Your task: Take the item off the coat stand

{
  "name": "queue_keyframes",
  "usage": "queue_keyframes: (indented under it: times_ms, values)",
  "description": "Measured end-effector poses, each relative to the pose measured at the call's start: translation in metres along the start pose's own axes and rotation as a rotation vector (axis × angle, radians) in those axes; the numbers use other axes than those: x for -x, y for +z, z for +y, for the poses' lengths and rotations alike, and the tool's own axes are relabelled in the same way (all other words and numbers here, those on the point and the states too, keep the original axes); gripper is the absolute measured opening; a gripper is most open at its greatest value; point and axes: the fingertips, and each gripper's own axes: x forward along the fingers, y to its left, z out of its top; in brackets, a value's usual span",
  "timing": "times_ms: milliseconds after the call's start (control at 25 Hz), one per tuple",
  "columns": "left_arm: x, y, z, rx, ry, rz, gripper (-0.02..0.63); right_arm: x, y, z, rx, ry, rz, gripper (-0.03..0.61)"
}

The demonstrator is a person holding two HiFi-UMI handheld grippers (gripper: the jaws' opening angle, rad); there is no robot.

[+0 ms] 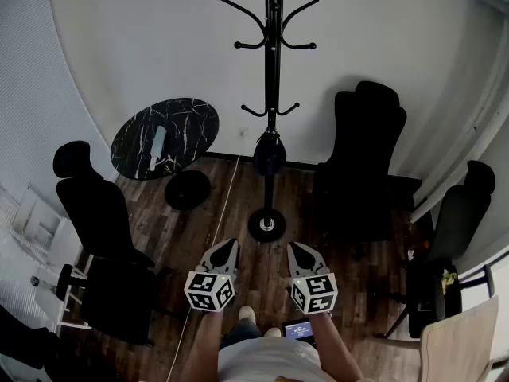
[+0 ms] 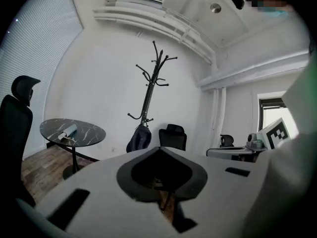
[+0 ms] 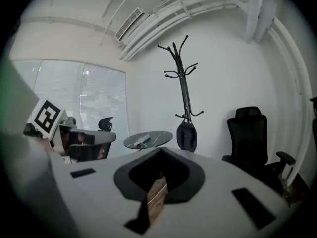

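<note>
A black coat stand (image 1: 272,70) rises against the white wall, its round base (image 1: 266,225) on the wood floor. A dark bag (image 1: 269,151) hangs from a low hook on it; the same bag (image 2: 139,138) shows in the left gripper view and the bag (image 3: 186,136) in the right gripper view. My left gripper (image 1: 225,251) and right gripper (image 1: 301,252) are held side by side well short of the stand, pointing toward it. Both are shut with nothing between the jaws.
A round black marble table (image 1: 165,137) with a pale rolled item (image 1: 157,144) stands left of the stand. Black office chairs sit at the left (image 1: 99,229), right of the stand (image 1: 362,157) and far right (image 1: 449,237). A white cable (image 1: 219,213) runs across the floor.
</note>
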Motion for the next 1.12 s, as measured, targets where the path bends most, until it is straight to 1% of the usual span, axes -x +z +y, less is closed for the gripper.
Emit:
queue_keyframes:
  times_ms: [120,400,560,680,800,960,1120]
  values:
    - [0.004,0.002,0.004,-0.009,0.021,-0.005,0.02,0.001,0.001,0.005,-0.001,0.004,-0.002,0.012]
    - [0.001,0.002,0.003,-0.023,-0.009,0.005,0.02,-0.002,0.0,0.004,-0.009,0.003,0.005,0.012]
    - [-0.003,0.0,0.0,-0.026,-0.011,0.016,0.02,-0.001,-0.003,0.001,-0.065,0.015,0.014,0.012]
    - [-0.004,0.002,-0.002,-0.014,-0.012,0.018,0.02,0.001,-0.003,-0.002,-0.054,0.008,0.017,0.012]
    - [-0.005,0.003,-0.006,-0.018,-0.019,0.015,0.02,0.002,-0.005,-0.004,-0.055,0.009,0.016,0.012]
    - [-0.019,0.0,-0.004,-0.028,-0.032,0.031,0.02,-0.009,-0.008,-0.003,-0.054,0.033,0.02,0.012]
    - [-0.047,0.007,0.008,-0.017,-0.041,0.023,0.02,-0.036,-0.003,-0.016,-0.052,0.027,0.026,0.012]
